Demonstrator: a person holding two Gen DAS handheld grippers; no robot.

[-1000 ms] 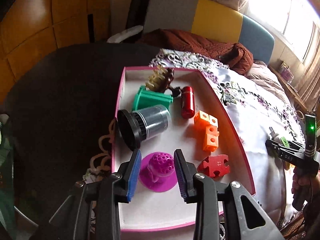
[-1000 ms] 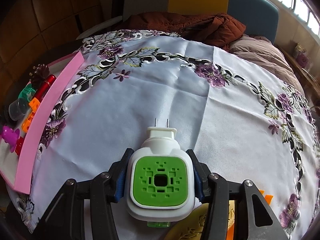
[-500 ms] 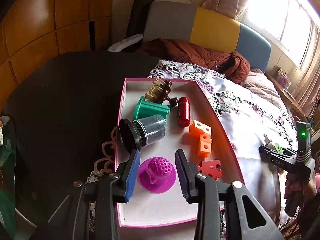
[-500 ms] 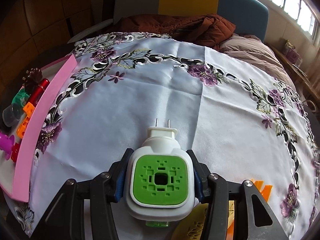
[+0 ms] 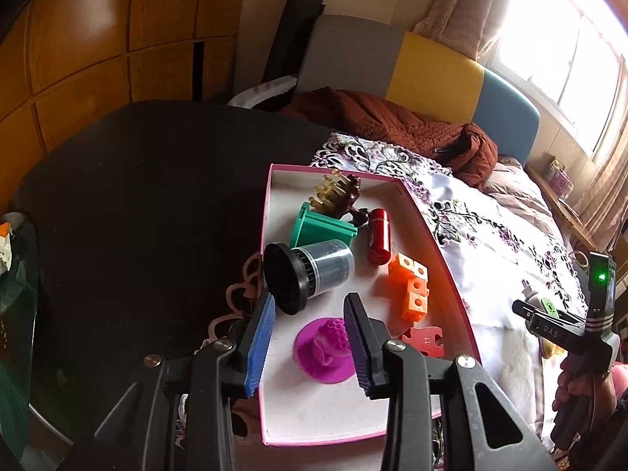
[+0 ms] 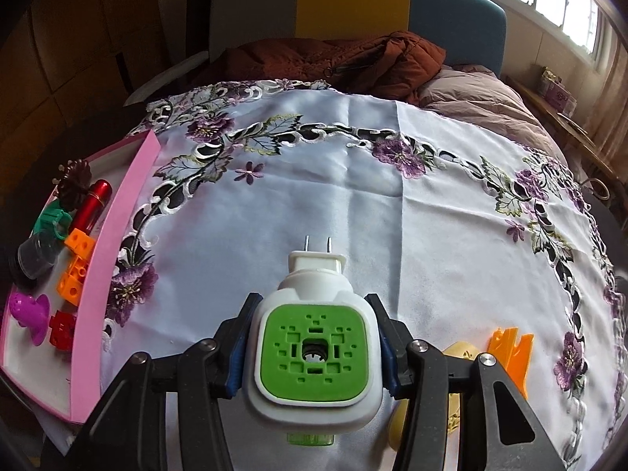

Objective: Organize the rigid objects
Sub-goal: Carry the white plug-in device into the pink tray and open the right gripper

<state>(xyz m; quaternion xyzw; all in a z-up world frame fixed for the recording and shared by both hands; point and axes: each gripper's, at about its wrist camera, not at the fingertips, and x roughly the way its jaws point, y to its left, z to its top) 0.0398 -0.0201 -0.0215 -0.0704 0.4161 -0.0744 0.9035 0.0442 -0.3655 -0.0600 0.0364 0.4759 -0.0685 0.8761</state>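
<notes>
Right wrist view: my right claw [image 6: 314, 347] is clamped on the white-and-green plug-in unit [image 6: 314, 349], pads against its two flanks, prongs pointing up-frame, held above the embroidered cloth [image 6: 392, 227]. Judgement: hard plastic shell, light, stiff, smooth sides, so it could twist if I loosen; flanks are the right hold, keep off the prongs. A small green part at its bottom edge is partly hidden, can't identify it. Yellow piece [image 6: 463, 353] and orange piece [image 6: 510, 343] at lower right are half behind the claw arm, shapes unclear. Pink tray [image 6: 114, 243] sits at the left edge of frame, cut off by the fisheye.

Left wrist view: my left claw [image 5: 310, 337] is spread wide with nothing in it, hovering over the purple perforated toy [image 5: 324, 347] low in the tray. Clear cup with black lid [image 5: 310, 274], orange blocks [image 5: 410, 286], red cylinder [image 5: 378, 241] lie further up. The red puzzle-like piece [image 5: 426, 343] is partly blocked by a finger.
</notes>
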